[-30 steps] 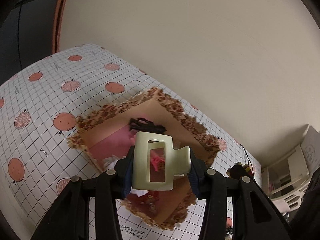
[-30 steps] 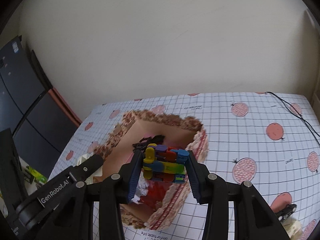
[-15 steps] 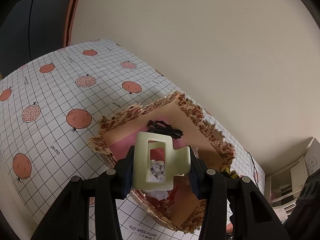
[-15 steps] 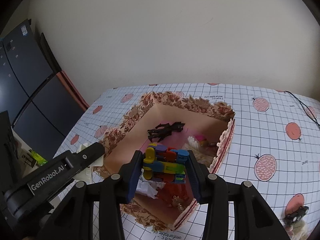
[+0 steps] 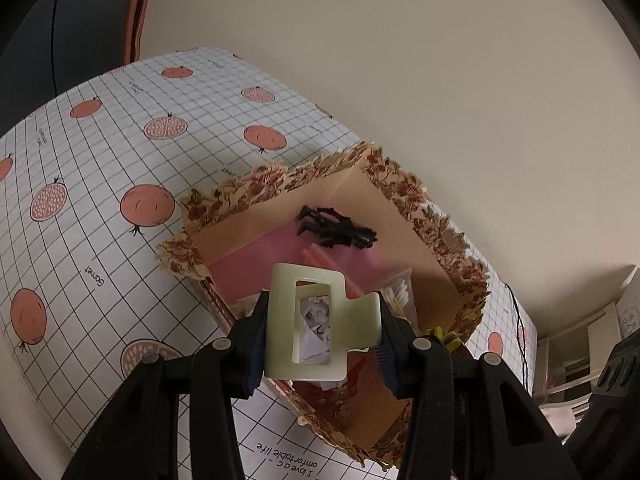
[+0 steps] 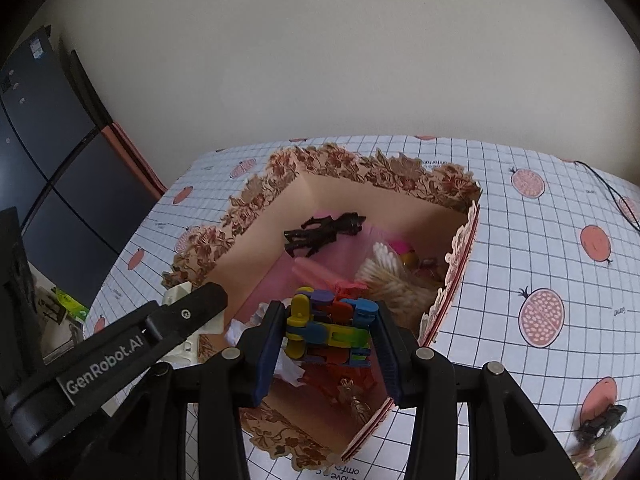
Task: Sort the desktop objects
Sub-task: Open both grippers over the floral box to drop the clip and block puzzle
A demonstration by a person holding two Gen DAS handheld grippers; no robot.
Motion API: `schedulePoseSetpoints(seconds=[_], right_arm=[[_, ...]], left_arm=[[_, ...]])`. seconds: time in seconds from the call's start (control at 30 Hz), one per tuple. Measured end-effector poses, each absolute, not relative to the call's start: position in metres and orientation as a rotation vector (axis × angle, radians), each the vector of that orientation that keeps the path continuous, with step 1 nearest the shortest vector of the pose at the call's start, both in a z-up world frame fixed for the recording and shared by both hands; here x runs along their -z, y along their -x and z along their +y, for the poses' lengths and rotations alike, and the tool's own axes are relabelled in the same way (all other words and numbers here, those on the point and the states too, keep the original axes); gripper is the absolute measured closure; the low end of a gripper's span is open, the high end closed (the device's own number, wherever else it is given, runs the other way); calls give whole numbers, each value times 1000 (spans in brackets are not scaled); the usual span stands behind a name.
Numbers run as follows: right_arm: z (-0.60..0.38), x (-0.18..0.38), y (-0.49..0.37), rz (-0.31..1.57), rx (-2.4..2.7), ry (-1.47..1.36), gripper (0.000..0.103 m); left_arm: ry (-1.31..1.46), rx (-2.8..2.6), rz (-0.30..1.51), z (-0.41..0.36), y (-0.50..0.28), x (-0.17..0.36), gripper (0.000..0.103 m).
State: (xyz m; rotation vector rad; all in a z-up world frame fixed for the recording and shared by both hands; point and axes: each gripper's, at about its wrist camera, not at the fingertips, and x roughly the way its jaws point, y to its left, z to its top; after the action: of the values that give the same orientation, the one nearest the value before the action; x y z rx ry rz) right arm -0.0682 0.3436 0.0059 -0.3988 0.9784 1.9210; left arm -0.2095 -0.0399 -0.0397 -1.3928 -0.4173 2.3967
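Observation:
My left gripper (image 5: 320, 332) is shut on a pale cream hair claw clip (image 5: 316, 320), held over the near corner of the floral-edged open box (image 5: 404, 188). My right gripper (image 6: 326, 336) is shut on a bundle of colourful clothespins (image 6: 328, 328), also above the box (image 6: 360, 168). Inside the box lie a black hair clip (image 6: 320, 232), a bundle of cotton swabs (image 6: 384, 268), pink items and crumpled white paper (image 6: 288, 364). The left gripper's black arm (image 6: 120, 344) shows at the lower left of the right wrist view.
The box sits on a grid tablecloth with pomegranate prints (image 5: 100, 160), close to a cream wall. A black cable (image 6: 608, 192) runs at the far right, and a small black clip (image 6: 600, 428) lies at the lower right. White shelving (image 5: 580, 340) stands beyond the table.
Both grippers have sunk closer to the box, which now looks larger and shows more of its inside. Each keeps its grip on its object.

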Motion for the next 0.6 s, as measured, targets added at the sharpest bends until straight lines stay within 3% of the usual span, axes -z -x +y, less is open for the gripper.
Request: schedulePoseSetpoints(seconds=[0.4, 0.5, 0.6], right_arm=[[344, -3, 69, 994, -1921, 415, 55], [345, -3, 68, 997, -1920, 416, 55], [346, -3, 68, 1000, -1915, 416, 45]], left_arm=[[1434, -2382, -423, -39, 213, 44, 52], [1432, -2382, -431, -39, 212, 43, 44], [1426, -2380, -427, -38, 212, 42, 37]])
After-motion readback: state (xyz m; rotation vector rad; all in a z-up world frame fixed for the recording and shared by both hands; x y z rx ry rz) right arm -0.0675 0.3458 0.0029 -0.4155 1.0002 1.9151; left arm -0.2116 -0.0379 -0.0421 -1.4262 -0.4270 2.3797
